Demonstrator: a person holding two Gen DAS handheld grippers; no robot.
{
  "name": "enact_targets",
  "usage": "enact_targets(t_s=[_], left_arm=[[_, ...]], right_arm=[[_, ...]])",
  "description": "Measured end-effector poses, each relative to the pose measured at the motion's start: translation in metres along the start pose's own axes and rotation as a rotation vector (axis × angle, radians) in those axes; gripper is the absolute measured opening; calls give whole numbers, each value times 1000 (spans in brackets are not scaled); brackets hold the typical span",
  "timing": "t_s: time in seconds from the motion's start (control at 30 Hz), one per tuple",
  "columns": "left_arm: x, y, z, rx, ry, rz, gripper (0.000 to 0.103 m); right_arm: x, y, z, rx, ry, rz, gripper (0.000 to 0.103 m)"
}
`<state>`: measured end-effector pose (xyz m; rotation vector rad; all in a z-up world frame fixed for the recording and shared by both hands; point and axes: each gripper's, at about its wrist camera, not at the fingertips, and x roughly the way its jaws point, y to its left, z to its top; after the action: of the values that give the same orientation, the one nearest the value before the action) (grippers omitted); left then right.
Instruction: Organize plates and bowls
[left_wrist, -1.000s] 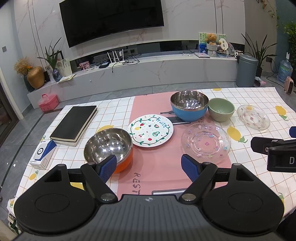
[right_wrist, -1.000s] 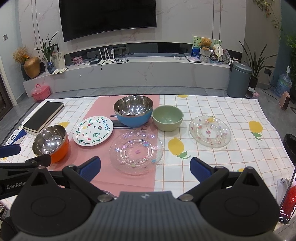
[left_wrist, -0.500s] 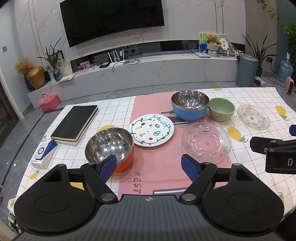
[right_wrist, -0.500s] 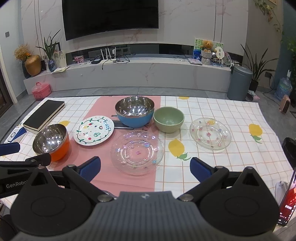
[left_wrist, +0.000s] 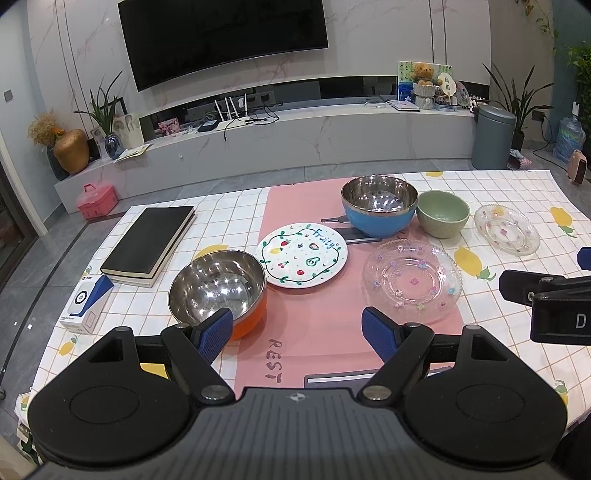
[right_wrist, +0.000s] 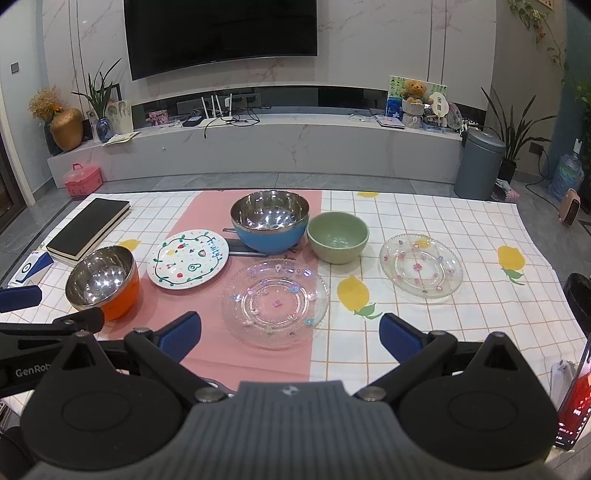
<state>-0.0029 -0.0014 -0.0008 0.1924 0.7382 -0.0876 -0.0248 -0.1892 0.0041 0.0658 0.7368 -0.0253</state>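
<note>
Hovering side by side above the near edge of the table (right_wrist: 480, 221), both claws point forward over the dishes, level and close to the person's end. The left claw (left_wrist: 297, 334) has its blue fingers spread wide apart and grips nothing; its left fingertip (left_wrist: 216, 332) sits in front of the orange bowl (left_wrist: 218, 288), though whether it touches the bowl cannot be told. The right claw (right_wrist: 290, 334) is likewise spread wide and empty, with the large glass plate (right_wrist: 275, 302) lying on the pink mat (right_wrist: 207, 206) just ahead, between its fingers. Beyond the orange bowl lies the white fruit plate (right_wrist: 188, 258), flat on the mat. Farther back stands the blue bowl (right_wrist: 269, 219), upright with a shiny steel inside, and just to its right the green bowl (right_wrist: 338, 236), the two nearly touching. The small glass plate (right_wrist: 421, 266) rests alone on the checked cloth, well off to the right. A black book (left_wrist: 149, 240) and a small white box (left_wrist: 86, 304) lie at the far left.
</note>
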Motion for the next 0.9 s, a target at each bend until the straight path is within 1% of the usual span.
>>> enact_targets(t_s=[0.67, 0.9], left_arm=[[2, -2, 0, 2, 5, -2, 93], [4, 3, 0, -10, -4, -17, 93]], right_arm=[[4, 1, -2, 2, 13, 1, 100], [10, 4, -3, 4, 22, 8, 100]])
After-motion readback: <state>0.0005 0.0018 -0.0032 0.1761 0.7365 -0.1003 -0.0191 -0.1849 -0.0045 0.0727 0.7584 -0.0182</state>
